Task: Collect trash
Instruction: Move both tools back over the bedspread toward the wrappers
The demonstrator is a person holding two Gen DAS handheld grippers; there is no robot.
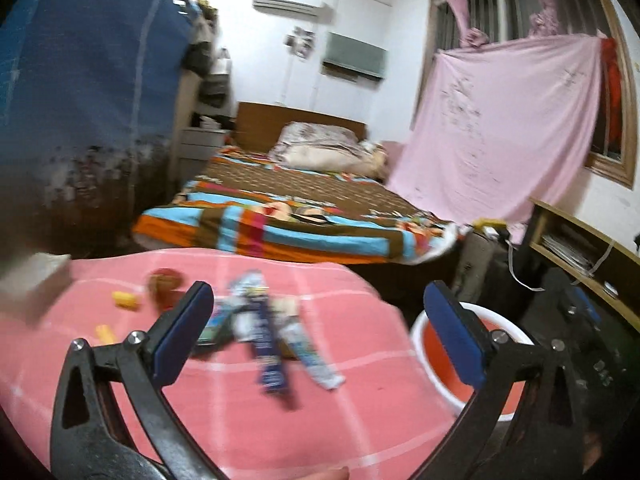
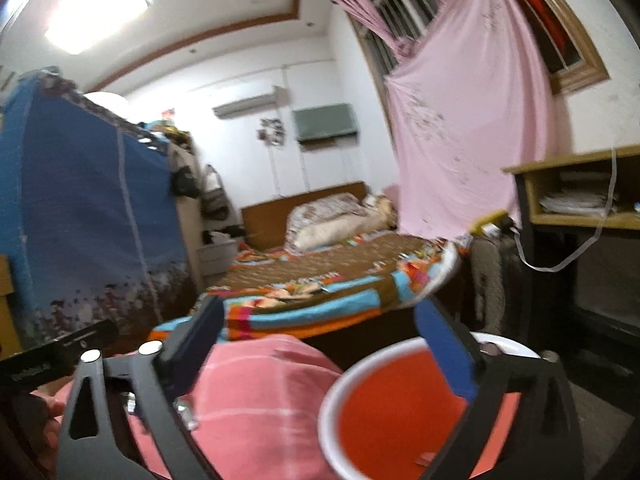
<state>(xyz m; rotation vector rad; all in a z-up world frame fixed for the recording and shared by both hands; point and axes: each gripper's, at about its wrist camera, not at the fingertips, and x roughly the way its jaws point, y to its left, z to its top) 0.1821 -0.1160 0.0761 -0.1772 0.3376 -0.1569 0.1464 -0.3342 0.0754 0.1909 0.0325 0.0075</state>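
Trash: wrappers [image 1: 276, 344] lay scattered on the pink checked cloth [image 1: 280, 412], beyond the left fingers.
Left gripper [image 1: 316, 332]: jaws stood wide apart, nothing between them.
Right gripper [image 2: 320, 344]: jaws wide apart and empty, above the red basin [image 2: 392, 408].
Basin: beside the cloth's edge.
Behind: striped bed [image 1: 288, 216].

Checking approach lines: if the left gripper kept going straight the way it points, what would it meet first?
Probably the wrappers on the pink cloth, lying just ahead between the open left gripper fingers. Blur and fisheye make depth uncertain.
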